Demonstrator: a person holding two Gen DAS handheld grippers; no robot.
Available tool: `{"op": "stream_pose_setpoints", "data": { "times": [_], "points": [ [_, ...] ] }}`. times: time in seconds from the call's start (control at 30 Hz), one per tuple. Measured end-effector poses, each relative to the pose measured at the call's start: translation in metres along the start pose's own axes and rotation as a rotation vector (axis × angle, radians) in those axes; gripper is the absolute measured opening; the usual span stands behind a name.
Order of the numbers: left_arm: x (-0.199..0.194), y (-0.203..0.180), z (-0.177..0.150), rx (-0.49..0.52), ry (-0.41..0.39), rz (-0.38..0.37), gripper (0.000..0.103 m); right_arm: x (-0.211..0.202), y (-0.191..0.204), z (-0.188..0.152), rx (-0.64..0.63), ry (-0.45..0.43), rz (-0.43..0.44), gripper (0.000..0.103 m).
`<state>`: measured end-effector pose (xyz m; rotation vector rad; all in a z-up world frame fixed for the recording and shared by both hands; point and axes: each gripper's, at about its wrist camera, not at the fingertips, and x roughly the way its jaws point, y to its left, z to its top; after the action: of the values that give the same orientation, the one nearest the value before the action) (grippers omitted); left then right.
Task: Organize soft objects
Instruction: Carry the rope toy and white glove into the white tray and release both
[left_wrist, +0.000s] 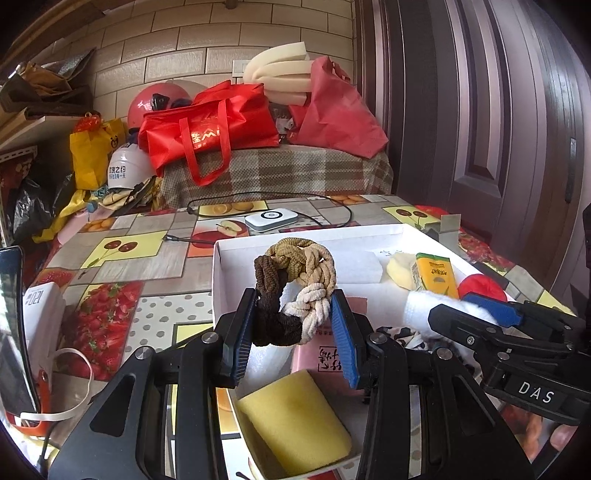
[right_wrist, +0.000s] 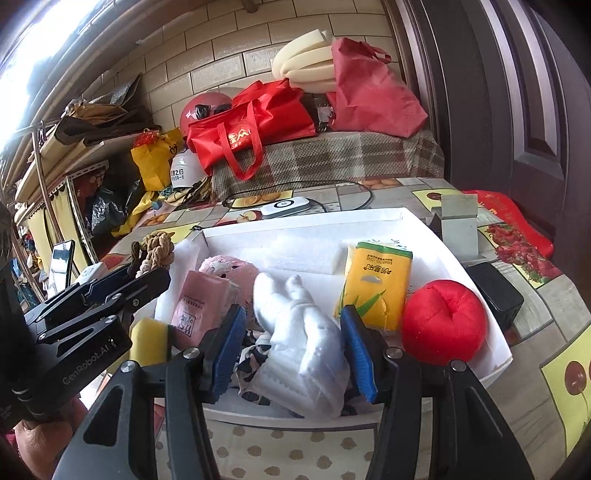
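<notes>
Right now my left gripper (left_wrist: 293, 325) is clamped on the braided rope ring (left_wrist: 295, 288), brown end pinched between the blue pads, lifted over the white tray (left_wrist: 221, 266). My right gripper (right_wrist: 293, 347) sits half open around the white plush toy (right_wrist: 303, 343) lying in the tray, pads at its flanks, contact unclear. At two o'clock from that toy rests the red plush ball (right_wrist: 443, 321); at twelve, the yellow tissue pack (right_wrist: 376, 284); at ten, the pink pack (right_wrist: 199, 306).
</notes>
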<state>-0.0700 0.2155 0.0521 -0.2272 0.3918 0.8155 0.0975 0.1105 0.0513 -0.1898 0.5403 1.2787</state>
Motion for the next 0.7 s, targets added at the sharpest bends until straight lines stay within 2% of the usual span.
{"op": "stream_pose_setpoints", "data": {
  "times": [0.17,0.43,0.47,0.53,0.6,0.63,0.67,0.7],
  "points": [
    [0.010,0.004,0.004,-0.013,0.017,-0.018,0.039,0.012,-0.006,0.005,0.037,0.020,0.013,0.054],
    [0.031,-0.001,0.012,0.023,0.035,-0.008,0.043,0.031,-0.004,0.013,0.037,0.027,-0.025,0.054],
    [0.034,-0.001,0.013,0.024,0.050,-0.010,0.047,0.034,-0.006,0.015,0.048,0.034,-0.032,0.054],
    [0.041,0.001,0.013,0.018,0.082,-0.020,0.049,0.040,-0.012,0.016,0.077,0.054,-0.049,0.054],
    [0.041,0.004,0.012,0.000,0.084,-0.018,0.056,0.042,-0.017,0.016,0.103,0.061,-0.060,0.054],
    [0.039,0.005,0.012,-0.007,0.077,-0.013,0.066,0.040,-0.019,0.016,0.111,0.055,-0.062,0.055],
    [0.037,0.005,0.012,-0.010,0.066,-0.011,0.075,0.038,-0.020,0.015,0.115,0.046,-0.064,0.060],
    [0.034,0.006,0.012,-0.017,0.047,-0.001,0.078,0.036,-0.021,0.015,0.118,0.039,-0.065,0.078]
  ]
}}
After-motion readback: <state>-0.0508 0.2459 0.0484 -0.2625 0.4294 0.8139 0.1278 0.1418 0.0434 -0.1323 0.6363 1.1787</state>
